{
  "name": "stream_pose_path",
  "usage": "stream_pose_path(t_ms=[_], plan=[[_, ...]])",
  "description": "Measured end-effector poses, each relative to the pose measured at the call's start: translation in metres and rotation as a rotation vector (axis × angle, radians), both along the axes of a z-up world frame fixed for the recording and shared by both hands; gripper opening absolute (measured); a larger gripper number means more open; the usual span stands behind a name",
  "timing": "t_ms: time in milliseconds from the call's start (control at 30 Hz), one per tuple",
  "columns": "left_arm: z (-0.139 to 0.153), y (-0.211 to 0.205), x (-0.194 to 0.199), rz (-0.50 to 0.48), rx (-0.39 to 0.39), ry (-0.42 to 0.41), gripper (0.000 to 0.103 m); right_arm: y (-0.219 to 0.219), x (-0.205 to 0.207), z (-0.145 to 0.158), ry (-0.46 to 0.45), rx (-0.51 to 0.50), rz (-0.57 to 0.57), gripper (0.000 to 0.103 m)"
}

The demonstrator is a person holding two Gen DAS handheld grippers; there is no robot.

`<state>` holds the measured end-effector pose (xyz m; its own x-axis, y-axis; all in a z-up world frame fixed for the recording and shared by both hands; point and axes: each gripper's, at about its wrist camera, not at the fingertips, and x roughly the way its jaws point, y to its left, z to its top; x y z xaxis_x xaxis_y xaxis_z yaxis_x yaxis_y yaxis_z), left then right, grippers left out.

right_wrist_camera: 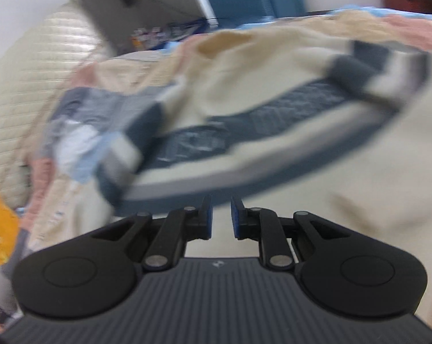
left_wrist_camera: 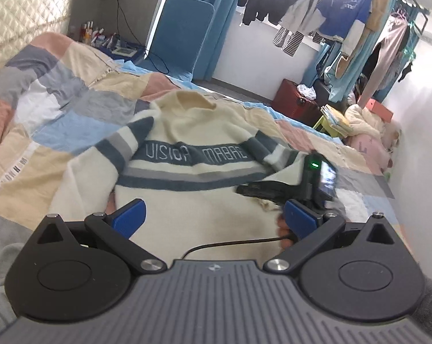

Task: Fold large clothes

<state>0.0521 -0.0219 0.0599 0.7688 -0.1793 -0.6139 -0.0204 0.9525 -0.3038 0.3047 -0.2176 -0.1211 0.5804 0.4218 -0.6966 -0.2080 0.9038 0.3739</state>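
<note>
Indoors, lying spread on a patchwork quilt (left_wrist_camera: pixel 58 100): cream sweater (left_wrist_camera: pixel 204 132) with blue-grey stripes, one sleeve folded across its chest. Hovering over its lower part, left gripper (left_wrist_camera: pixel 213 220), fingers wide apart, gripping nothing. Reaching in blurred, right gripper (right_wrist_camera: pixel 221 215), fingers nearly together, nothing between.
</note>
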Motion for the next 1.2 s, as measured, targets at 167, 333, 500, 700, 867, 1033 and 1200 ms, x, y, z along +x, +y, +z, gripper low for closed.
stream_pose_path(t_ms=[167, 333, 500, 700, 867, 1033, 1200], plan=[[-0.016, -0.025, 0.003, -0.023, 0.025, -0.023, 0.103, -0.060, -0.010, -0.016, 0.032, -0.055, -0.189, 0.018], [-0.064, -0.012, 0.028, 0.082, 0.006, -0.034, 0.103, -0.116, -0.012, -0.035, 0.126, 0.092, -0.409, 0.040], [-0.116, 0.008, 0.051, 0.164, -0.040, 0.042, 0.103, -0.134, -0.027, -0.048, 0.126, 0.192, -0.552, 0.065], [-0.150, 0.036, 0.060, 0.223, -0.153, 0.140, 0.103, -0.117, -0.025, -0.046, 0.093, 0.053, -0.495, 0.065], [-0.153, 0.056, 0.053, 0.252, -0.138, 0.177, 0.103, -0.112, -0.029, -0.052, 0.082, 0.043, -0.481, 0.065], [-0.160, 0.073, 0.048, 0.271, -0.121, 0.218, 0.103, -0.116, -0.024, -0.056, 0.110, 0.051, -0.506, 0.063], [-0.189, 0.090, 0.051, 0.301, -0.210, 0.280, 0.103, -0.120, -0.026, -0.058, 0.134, 0.078, -0.559, 0.063]])
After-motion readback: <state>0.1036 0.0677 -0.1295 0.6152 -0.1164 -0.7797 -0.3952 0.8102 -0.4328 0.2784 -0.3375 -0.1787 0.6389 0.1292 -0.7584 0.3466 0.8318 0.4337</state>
